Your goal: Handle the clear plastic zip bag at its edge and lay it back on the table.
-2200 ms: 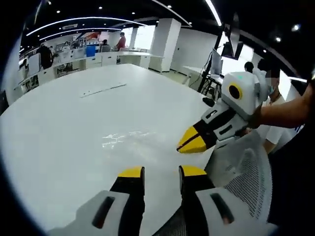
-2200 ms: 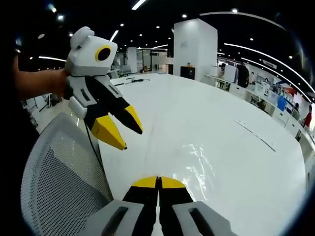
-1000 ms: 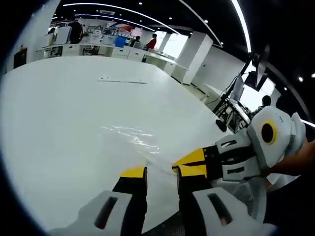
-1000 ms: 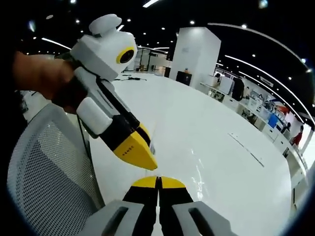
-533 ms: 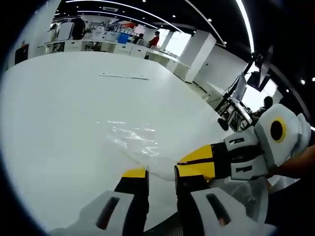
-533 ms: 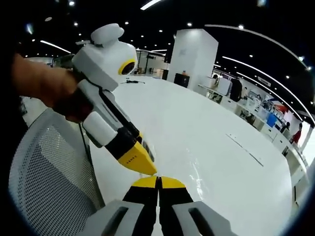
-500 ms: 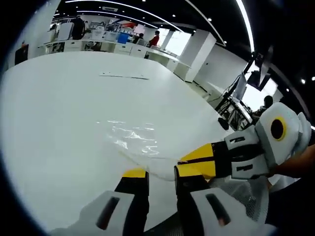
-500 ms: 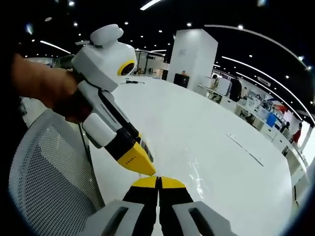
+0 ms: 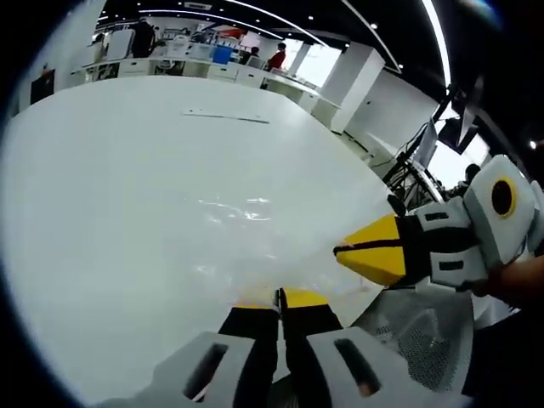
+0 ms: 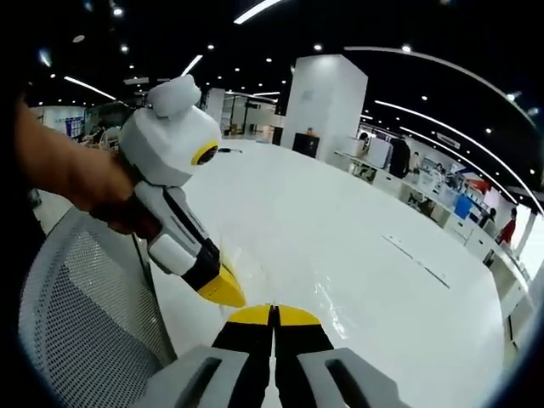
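Observation:
The clear plastic zip bag lies crinkled on the white table, and its near edge rises to my left gripper. That gripper's yellow-tipped jaws are shut on the edge. My right gripper comes in from the right with its jaws pressed together, its tip close beside the bag's near corner. In the right gripper view, the right gripper is shut at the table's edge. The left gripper, held by a hand, points down just left of it. The bag shows as faint glints.
A grey mesh chair back stands just off the table's near edge. A thin strip lies far out on the table. A white pillar, desks and people stand beyond the table.
My left gripper's jaws have shut on the bag's near edge; they stood apart half a second ago. The right gripper has drawn back a little to the right, still shut.

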Demonstrator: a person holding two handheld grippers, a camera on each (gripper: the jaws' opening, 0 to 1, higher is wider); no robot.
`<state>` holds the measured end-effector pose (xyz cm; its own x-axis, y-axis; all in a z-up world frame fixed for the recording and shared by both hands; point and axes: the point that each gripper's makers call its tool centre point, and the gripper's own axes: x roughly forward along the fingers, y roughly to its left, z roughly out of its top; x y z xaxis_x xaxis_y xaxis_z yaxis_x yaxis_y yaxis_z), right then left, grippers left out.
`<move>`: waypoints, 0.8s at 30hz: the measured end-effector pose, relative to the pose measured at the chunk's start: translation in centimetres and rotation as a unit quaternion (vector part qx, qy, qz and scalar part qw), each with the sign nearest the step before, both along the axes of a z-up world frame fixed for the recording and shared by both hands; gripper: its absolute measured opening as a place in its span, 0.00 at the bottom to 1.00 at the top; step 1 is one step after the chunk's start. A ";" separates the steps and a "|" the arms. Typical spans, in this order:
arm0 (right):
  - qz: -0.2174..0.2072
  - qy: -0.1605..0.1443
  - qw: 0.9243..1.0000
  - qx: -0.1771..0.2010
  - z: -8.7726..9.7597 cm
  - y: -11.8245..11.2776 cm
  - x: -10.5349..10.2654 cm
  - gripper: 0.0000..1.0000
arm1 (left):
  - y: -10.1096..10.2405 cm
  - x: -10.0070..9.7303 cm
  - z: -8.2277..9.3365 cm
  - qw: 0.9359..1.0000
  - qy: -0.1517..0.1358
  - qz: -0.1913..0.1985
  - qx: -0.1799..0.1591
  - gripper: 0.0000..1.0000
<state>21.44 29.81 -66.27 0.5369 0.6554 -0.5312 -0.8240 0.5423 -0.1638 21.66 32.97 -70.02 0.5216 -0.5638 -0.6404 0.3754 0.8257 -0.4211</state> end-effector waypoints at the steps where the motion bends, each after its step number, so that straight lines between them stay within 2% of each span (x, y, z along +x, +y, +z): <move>1: -0.001 -0.002 1.000 0.001 0.1 0.0 0.1 0.00 | 0.1 0.0 -0.1 1.000 0.000 0.000 0.003 0.00; 11: -0.027 -0.017 0.999 0.006 1.4 -1.0 1.4 0.00 | 0.4 -0.2 -1.1 1.000 0.006 -0.013 0.025 0.00; 20: -0.055 -0.020 0.998 0.017 2.2 -2.1 2.2 0.00 | 0.8 0.0 -0.8 0.999 0.019 0.028 -0.023 0.00; 24: -0.055 -0.030 0.998 0.012 2.6 -2.1 2.3 0.00 | 0.9 0.1 -0.4 0.999 0.012 0.027 -0.020 0.00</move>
<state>23.78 27.73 -63.66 0.6365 0.6027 -0.4813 -0.7485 0.6333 -0.1968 21.76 33.84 -70.43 0.5365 -0.5606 -0.6308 0.3204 0.8268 -0.4623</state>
